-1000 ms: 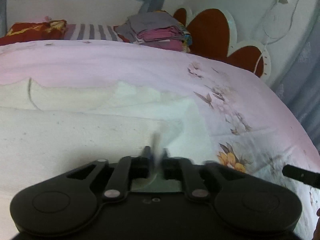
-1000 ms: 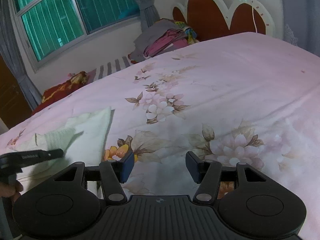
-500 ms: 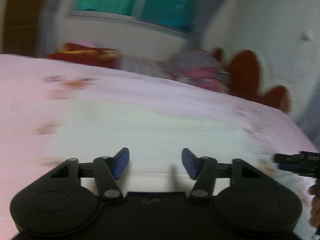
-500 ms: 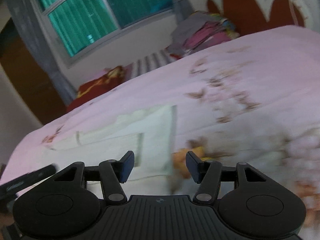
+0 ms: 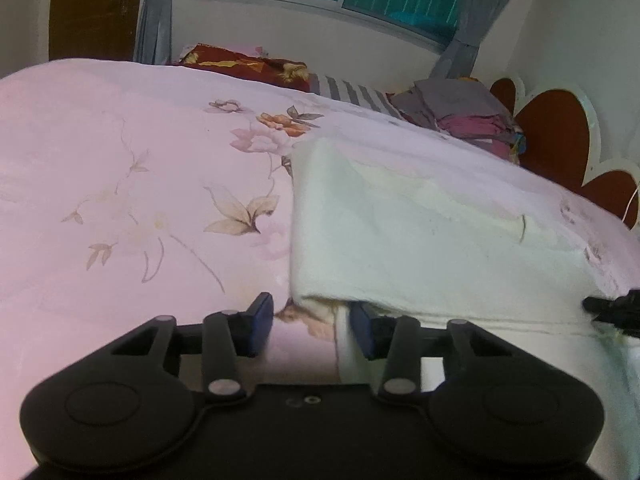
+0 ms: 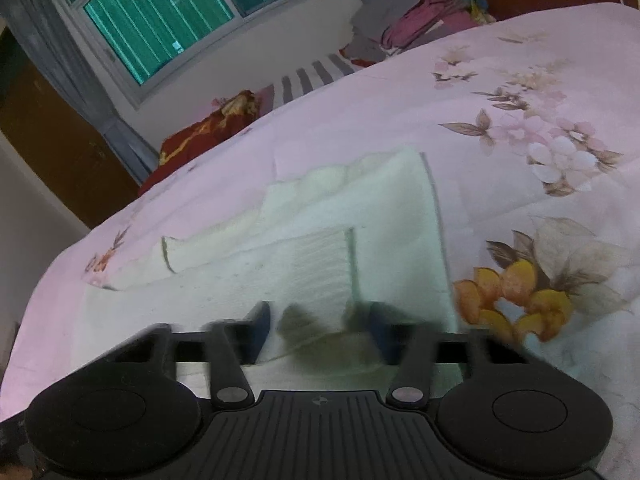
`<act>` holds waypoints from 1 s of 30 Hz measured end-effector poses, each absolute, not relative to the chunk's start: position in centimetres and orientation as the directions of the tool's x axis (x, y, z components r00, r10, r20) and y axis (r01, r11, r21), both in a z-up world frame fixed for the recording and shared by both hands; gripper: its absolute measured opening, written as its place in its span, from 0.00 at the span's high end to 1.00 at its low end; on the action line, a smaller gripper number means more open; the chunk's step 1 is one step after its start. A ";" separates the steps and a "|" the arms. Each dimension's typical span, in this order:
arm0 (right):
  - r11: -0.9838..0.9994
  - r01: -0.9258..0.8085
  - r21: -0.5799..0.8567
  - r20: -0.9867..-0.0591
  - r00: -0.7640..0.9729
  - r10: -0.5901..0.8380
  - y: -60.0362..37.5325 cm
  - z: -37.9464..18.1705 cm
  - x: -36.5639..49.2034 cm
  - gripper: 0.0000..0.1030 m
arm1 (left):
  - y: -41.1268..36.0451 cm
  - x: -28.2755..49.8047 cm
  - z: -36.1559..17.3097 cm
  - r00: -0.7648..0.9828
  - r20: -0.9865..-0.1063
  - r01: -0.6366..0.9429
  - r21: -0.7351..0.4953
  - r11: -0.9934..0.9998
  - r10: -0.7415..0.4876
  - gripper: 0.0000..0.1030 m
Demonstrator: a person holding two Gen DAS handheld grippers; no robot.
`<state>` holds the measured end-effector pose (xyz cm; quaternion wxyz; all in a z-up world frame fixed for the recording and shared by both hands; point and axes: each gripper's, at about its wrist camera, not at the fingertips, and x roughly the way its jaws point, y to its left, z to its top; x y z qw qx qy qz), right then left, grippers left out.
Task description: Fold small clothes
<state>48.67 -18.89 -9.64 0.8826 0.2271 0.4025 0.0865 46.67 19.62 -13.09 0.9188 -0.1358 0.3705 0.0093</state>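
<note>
A cream knit garment [image 5: 420,232] lies flat on the pink floral bedcover [image 5: 120,180], with one sleeve [image 6: 216,248] folded across it. My left gripper [image 5: 312,330] is at the garment's near left corner. Its jaws are closing with that corner between the blue pads [image 5: 260,328], which do not press on it. My right gripper [image 6: 319,334] is low over the garment's [image 6: 400,208] near edge toward its right side. Its jaws are also closing, blurred, with the cloth edge bunched between them but not pinched. The right gripper's tip [image 5: 612,312] shows at the left wrist view's right edge.
A stack of folded grey and pink clothes [image 5: 460,116] sits by the red heart-shaped headboard [image 5: 556,136]. A red patterned pillow [image 5: 248,64] lies under the window. The floral bedcover [image 6: 540,120] stretches wide to the right of the garment.
Both grippers have swept across the bed to the garment's near edge. The left gripper, shut a second ago, opened and now sits at the left corner. The right jaws have narrowed.
</note>
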 end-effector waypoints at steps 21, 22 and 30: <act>0.950 0.004 0.312 -0.656 0.724 0.213 -20.8 -8.2 46.7 0.96 | 20.3 45.9 -13.5 0.726 -0.678 -0.051 -0.221 0.974 -0.116 0.67; 0.949 0.003 0.315 -0.654 0.725 0.215 -21.0 -8.3 46.6 0.96 | 20.3 45.9 -13.4 0.726 -0.678 -0.052 -0.221 0.974 -0.115 0.67; 0.955 0.001 0.295 -0.677 0.705 0.209 -20.9 -9.1 46.4 0.96 | 20.2 46.2 -13.4 0.719 -0.686 -0.047 -0.208 0.977 -0.111 0.67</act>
